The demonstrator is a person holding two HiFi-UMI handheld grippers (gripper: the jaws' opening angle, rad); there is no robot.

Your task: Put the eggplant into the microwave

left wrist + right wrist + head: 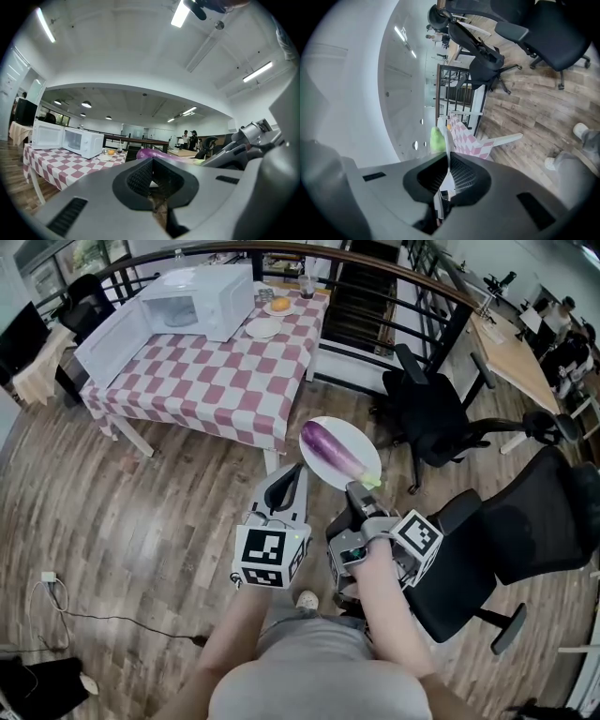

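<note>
A purple eggplant with a green stem lies on a white plate held in mid-air over the wooden floor. My right gripper is shut on the plate's near rim; in the right gripper view the plate's thin edge runs between the pads, with the green stem beyond. My left gripper is shut on nothing, its tip just beside the plate's left edge. From the left gripper the eggplant shows close ahead. The white microwave stands on the checkered table, its door swung open.
On the table's far right corner are a plate with an orange item, an empty plate and a glass. Black office chairs stand to my right. A railing runs behind the table. A cable lies on the floor at left.
</note>
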